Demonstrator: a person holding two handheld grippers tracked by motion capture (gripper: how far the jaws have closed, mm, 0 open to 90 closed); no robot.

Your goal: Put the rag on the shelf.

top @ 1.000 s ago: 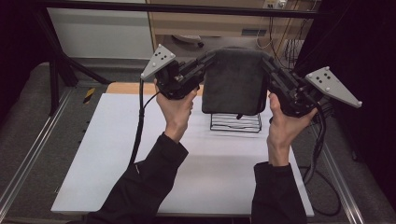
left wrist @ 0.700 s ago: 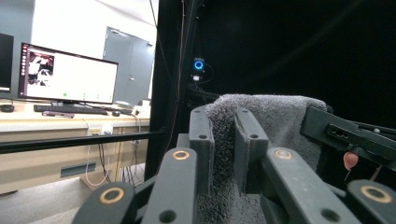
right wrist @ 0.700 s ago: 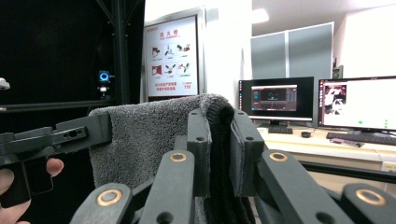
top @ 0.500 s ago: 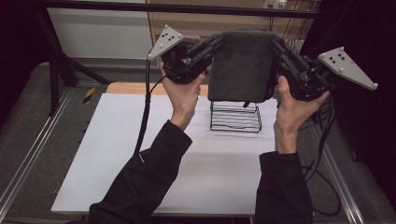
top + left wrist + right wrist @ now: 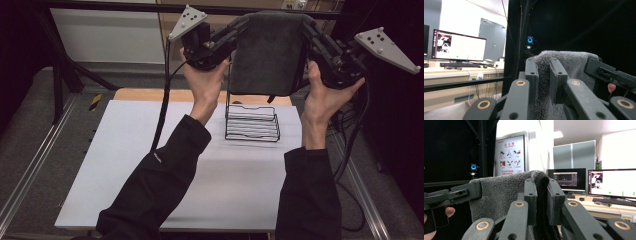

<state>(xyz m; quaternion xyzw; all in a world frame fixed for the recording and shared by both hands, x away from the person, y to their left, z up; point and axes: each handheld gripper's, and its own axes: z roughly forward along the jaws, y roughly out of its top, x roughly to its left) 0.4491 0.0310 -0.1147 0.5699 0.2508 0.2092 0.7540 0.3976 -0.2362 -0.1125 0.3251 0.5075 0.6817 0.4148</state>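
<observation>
A person in dark sleeves holds a dark grey towel [image 5: 267,55] stretched between two hand-held grippers, high above the black wire rack [image 5: 251,122] that stands on the white table [image 5: 125,165]; the towel hangs as a flat folded panel directly over the rack, its lower edge clear of the rack's upright back frame, apart from it; the left gripper [image 5: 239,27] pinches the towel's upper corner on the side left of the rack, its two black jaws closed tight on the fold, as the left gripper view shows with grey terry cloth squeezed between the pads [image 5: 543,75]; the right gripper [image 5: 306,26] is clamped the same way on the opposite upper corner, to the right of the rack, and in the right gripper view the doubled edge of the towel [image 5: 506,192] sits pressed between its jaws [image 5: 541,197]; both forearms rise from the near edge of the table, one on either side of the rack, with the left hand [image 5: 205,82] and the right hand [image 5: 322,97] gripping the tool bodies from below; a black cable [image 5: 162,115] trails down from the left gripper, crossing the table left of the rack; beyond the rack a strip of wooden board [image 5: 150,95] shows at the table's far edge.
</observation>
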